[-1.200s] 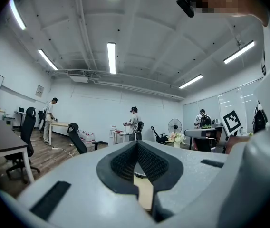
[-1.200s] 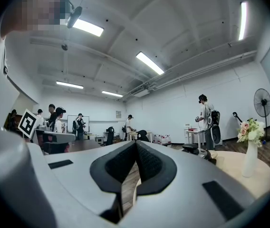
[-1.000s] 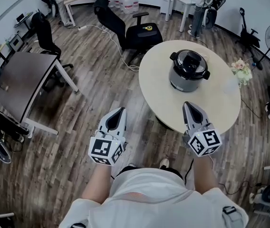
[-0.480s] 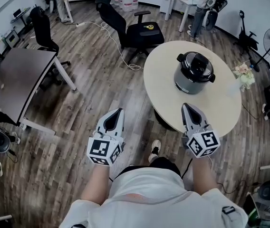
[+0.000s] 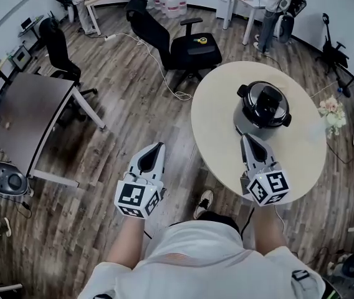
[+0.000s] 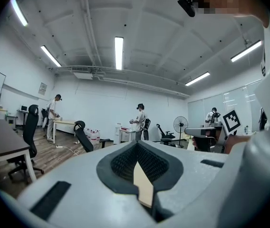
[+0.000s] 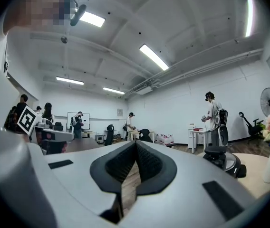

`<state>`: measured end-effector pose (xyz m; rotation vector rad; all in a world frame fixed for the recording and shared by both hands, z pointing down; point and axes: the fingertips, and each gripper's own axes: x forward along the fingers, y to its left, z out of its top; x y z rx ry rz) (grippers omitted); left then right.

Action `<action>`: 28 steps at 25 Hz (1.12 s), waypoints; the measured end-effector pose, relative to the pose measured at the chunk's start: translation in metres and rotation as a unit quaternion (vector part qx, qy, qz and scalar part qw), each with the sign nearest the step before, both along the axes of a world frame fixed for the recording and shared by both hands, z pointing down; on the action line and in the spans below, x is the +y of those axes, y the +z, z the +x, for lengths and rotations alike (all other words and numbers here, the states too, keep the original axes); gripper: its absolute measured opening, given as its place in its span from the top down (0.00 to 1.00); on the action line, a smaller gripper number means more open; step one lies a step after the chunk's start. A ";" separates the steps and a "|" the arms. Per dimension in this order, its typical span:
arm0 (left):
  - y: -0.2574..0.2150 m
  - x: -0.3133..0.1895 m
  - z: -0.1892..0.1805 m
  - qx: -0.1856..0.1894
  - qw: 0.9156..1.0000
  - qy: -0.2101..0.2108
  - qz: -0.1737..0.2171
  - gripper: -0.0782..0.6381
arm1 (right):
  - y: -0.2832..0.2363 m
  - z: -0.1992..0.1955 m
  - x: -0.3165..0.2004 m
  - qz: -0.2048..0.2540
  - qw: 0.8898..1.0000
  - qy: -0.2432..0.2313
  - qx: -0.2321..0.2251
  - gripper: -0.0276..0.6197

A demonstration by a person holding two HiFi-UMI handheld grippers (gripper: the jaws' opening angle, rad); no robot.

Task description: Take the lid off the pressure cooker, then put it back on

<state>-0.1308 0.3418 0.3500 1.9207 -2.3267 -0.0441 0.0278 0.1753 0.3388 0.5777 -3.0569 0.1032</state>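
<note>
The pressure cooker point(image 5: 263, 109), grey with a black lid point(image 5: 264, 103) on it, stands on the round beige table point(image 5: 220, 123). It also shows at the right of the right gripper view, as the pressure cooker point(image 7: 224, 159). My right gripper point(image 5: 248, 139) is shut and empty, its tip over the table just short of the cooker. My left gripper point(image 5: 157, 147) is shut and empty, out over the wood floor to the left of the table. Both point level and forward.
A vase of flowers point(image 5: 331, 111) stands at the table's right edge. A black office chair point(image 5: 177, 45) is behind the table, a dark desk point(image 5: 27, 114) at the left. A cable point(image 5: 152, 55) trails over the floor. People stand at the far tables point(image 5: 270, 5).
Both grippers and the camera have moved forward towards the table. The cooker now lies closer, and the right gripper's tip has come over the table edge.
</note>
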 end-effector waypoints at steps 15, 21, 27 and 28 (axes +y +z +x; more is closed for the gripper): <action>0.011 -0.262 0.008 0.001 0.995 0.096 -0.024 0.88 | 0.001 0.039 -0.231 -0.010 0.995 0.101 -0.018 0.95; 0.020 -0.341 0.018 0.008 0.985 0.170 -0.035 0.88 | 0.017 0.071 -0.277 -0.028 0.984 0.174 -0.005 0.95; 0.039 -0.414 0.012 0.027 0.963 0.265 -0.028 0.88 | 0.033 0.099 -0.301 -0.031 0.958 0.286 0.010 0.95; 0.040 -0.424 0.009 0.028 0.958 0.284 -0.027 0.88 | 0.033 0.099 -0.303 -0.031 0.951 0.306 0.013 0.95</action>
